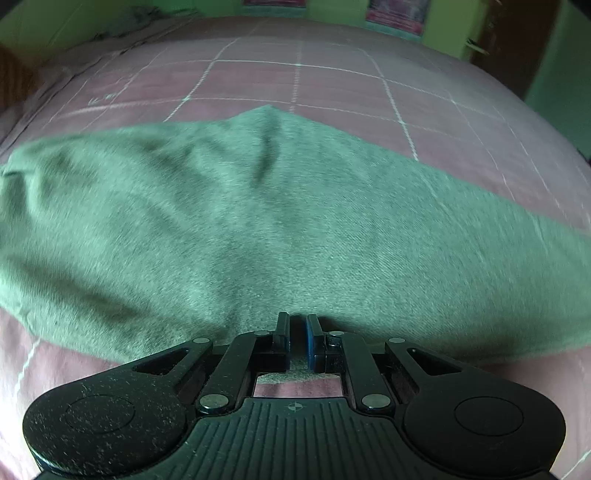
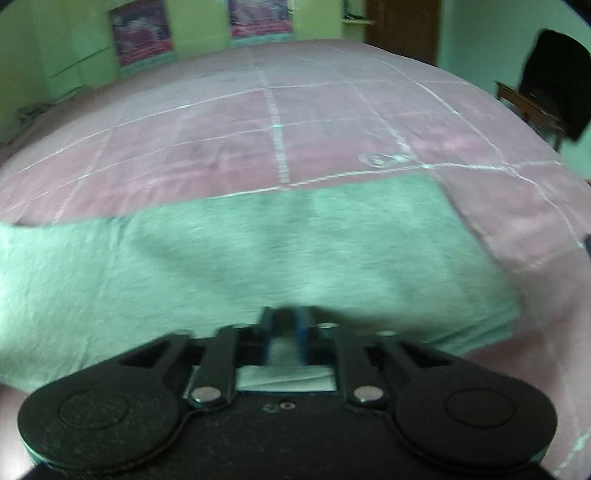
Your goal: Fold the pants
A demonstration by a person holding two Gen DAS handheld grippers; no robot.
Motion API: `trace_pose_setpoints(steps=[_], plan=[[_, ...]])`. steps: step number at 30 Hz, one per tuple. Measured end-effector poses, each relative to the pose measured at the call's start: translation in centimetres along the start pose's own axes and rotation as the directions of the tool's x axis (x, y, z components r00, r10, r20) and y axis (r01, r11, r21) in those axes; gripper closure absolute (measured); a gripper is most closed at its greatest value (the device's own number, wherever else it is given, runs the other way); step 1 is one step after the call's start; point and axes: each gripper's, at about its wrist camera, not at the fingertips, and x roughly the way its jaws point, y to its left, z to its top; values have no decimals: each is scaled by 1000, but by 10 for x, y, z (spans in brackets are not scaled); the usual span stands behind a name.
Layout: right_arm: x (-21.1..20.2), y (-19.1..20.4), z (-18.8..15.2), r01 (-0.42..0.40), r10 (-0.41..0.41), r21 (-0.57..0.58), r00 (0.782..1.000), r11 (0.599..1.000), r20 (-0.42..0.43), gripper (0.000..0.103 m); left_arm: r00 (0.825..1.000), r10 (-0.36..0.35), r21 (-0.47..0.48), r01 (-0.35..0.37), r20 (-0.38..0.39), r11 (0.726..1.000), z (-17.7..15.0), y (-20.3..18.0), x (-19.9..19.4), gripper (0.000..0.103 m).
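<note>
Green pants [image 1: 258, 221] lie spread across a pink bedsheet with white grid lines [image 1: 332, 88]. In the left wrist view the cloth runs from the left edge to the right, with a raised crease near its far edge. My left gripper [image 1: 297, 325] is shut on the near edge of the pants, and cloth shows between its fingers. In the right wrist view the pants [image 2: 258, 251] are blurred and end in a straight hem at the right. My right gripper [image 2: 285, 321] is shut on their near edge, with green cloth between the pads.
The bedsheet [image 2: 295, 122] stretches far beyond the pants. Green walls with two posters [image 2: 144, 33] stand behind the bed. A dark door [image 2: 402, 26] and a chair draped with dark cloth [image 2: 554, 81] are at the right.
</note>
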Motion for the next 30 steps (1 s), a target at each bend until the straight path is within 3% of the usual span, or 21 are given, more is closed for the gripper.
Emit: trace_pose_setpoints(steps=[1, 3, 4, 8, 12, 14, 16, 18, 21, 23, 24, 26, 28, 30], plan=[[0, -3, 3, 10, -10, 18, 1000, 1000, -8, 101, 1000, 6, -9, -6, -2, 1000, 3, -3, -3, 93], [-7, 9, 6, 1, -1, 11, 1000, 1000, 3, 78, 1000, -17, -7, 17, 16, 1000, 10, -12, -8, 93], [-8, 16, 5, -27, 28, -7, 999, 1000, 19, 75, 999, -36, 7, 36, 30, 999, 14, -21, -10, 92], [-14, 69, 12, -162, 163, -48, 986, 986, 26, 75, 996, -72, 92, 68, 45, 993, 38, -61, 2, 92], [-4, 135, 21, -235, 239, -137, 971, 962, 13, 77, 999, -42, 80, 43, -14, 996, 48, -68, 37, 93], [7, 166, 21, -251, 254, -182, 967, 951, -9, 77, 999, -37, 64, 37, 1, 997, 49, -59, 45, 93], [23, 185, 19, -245, 242, -207, 970, 947, -39, 77, 1000, 13, 59, -14, 22, 998, 53, -45, 47, 93], [36, 190, 14, -197, 192, -253, 980, 947, -44, 78, 995, 90, 51, -92, 52, 994, 60, -18, 50, 93], [36, 181, 16, -190, 186, -244, 982, 951, -38, 78, 993, 106, -8, -105, 57, 994, 76, 38, 57, 99], [31, 182, 17, -182, 178, -238, 983, 954, -40, 76, 968, 240, -43, -238, 76, 970, 86, 68, 57, 99], [28, 184, 18, -175, 170, -239, 985, 955, -39, 76, 962, 265, -84, -259, 70, 962, 88, 88, 59, 99], [24, 192, 18, -198, 197, -216, 980, 956, -26, 73, 969, 241, -151, -231, 48, 961, 91, 116, 59, 99], [27, 209, 21, -235, 234, -209, 972, 949, -29, 75, 964, 262, -113, -257, 39, 960, 96, 111, 56, 99], [29, 230, 25, -250, 250, -221, 968, 943, -25, 74, 976, 210, -120, -202, 59, 972, 97, 97, 46, 98]])
